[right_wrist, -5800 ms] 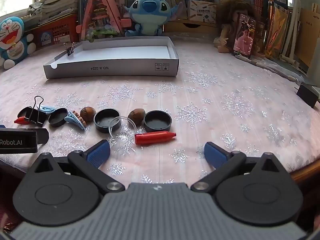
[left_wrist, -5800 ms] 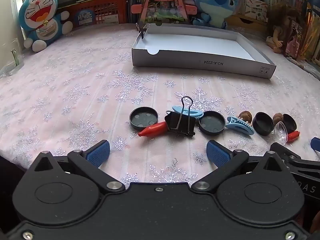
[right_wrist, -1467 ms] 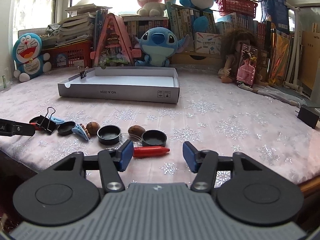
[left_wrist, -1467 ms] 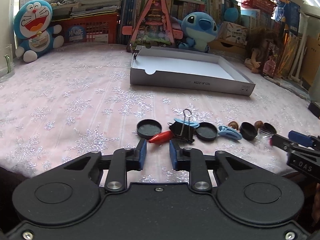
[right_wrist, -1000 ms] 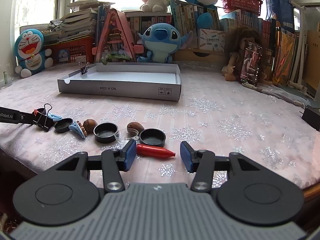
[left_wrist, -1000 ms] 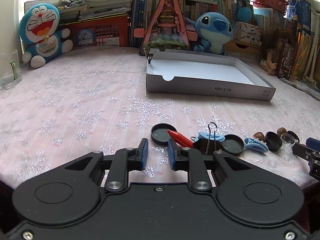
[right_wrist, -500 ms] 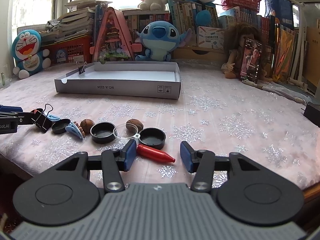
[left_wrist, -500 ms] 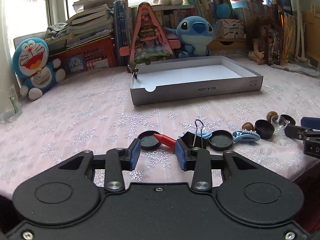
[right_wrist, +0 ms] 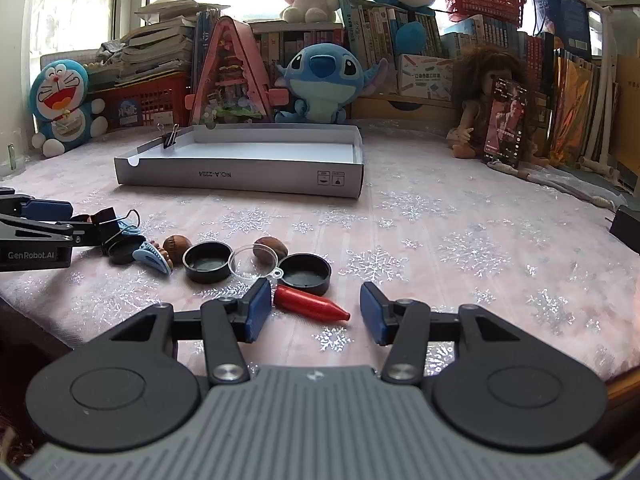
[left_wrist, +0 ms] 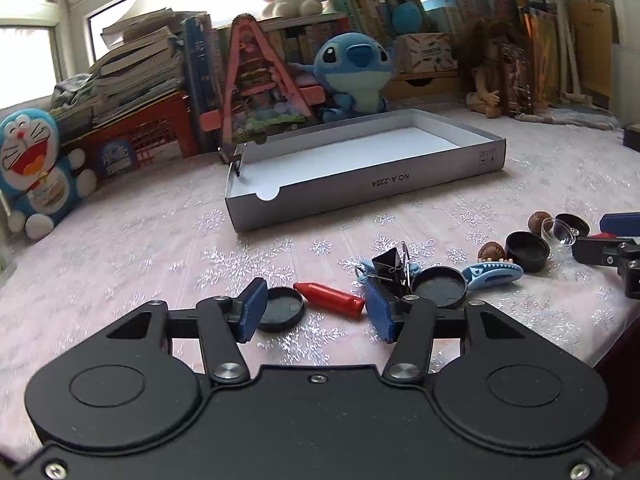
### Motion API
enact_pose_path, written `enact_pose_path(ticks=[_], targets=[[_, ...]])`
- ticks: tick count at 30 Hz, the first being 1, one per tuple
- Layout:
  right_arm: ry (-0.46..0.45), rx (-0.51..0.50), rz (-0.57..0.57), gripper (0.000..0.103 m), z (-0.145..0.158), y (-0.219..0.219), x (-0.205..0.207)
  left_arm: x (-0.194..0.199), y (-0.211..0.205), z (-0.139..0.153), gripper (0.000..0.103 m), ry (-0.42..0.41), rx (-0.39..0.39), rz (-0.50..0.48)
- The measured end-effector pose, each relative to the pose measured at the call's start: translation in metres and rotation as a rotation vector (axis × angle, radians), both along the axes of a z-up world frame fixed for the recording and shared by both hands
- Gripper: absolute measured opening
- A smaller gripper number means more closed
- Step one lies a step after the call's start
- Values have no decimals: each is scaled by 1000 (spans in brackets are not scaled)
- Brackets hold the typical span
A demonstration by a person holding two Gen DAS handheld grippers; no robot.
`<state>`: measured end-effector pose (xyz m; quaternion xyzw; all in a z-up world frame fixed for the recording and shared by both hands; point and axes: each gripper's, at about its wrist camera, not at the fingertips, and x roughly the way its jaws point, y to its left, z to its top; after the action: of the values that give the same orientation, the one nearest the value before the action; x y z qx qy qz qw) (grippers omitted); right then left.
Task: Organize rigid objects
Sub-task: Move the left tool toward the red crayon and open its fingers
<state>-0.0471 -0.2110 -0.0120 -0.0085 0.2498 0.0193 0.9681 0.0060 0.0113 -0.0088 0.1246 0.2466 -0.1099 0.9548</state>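
Note:
A row of small items lies on the pink snowflake cloth. My left gripper (left_wrist: 316,312) is low over its left end, jaws opening, and a red crayon (left_wrist: 330,300) lies loose between the pads. A black lid (left_wrist: 280,308) sits by the left pad and a black binder clip (left_wrist: 390,268) by the right. My right gripper (right_wrist: 315,312) stands open around a second red crayon (right_wrist: 310,304), pads clear of it. Behind that crayon are a clear dome (right_wrist: 252,262), two black lids (right_wrist: 306,274) and walnuts (right_wrist: 270,248). The white box (right_wrist: 240,176) stands empty further back.
A blue shark clip (left_wrist: 494,274), another black lid (left_wrist: 438,290) and a black cap (left_wrist: 526,250) fill the row between the grippers. A small binder clip (right_wrist: 170,136) is clipped to the box's corner. Plush toys, books and a doll line the far edge.
My left gripper's jaws went from shut to apart as it rolled and moved closer to the row; the red crayon now lies between its pads. The right gripper stayed put, jaws barely wider.

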Motion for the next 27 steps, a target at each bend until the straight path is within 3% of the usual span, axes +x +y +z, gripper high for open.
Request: enact_pose_path(ticks=[7, 14, 15, 17, 19, 27], targets=[[-1, 20, -11, 62, 0, 0, -1, 13, 2, -3, 52, -9, 47, -84], [1, 38, -20, 63, -1, 2, 2, 24, 9, -4, 52, 22, -19, -80], [0, 38, -20, 63, -1, 3, 3, 24, 9, -4, 50, 26, -24, -80], [0, 39, -29, 60, -1, 4, 3, 23, 10, -3, 36, 37, -39, -81], [-2, 46, -35, 59, -1, 5, 3, 19, 8, -1, 32, 41, -39, -83], [-1, 40, -43, 62, 0, 1, -1, -6, 14, 8, 32, 60, -83, -90]])
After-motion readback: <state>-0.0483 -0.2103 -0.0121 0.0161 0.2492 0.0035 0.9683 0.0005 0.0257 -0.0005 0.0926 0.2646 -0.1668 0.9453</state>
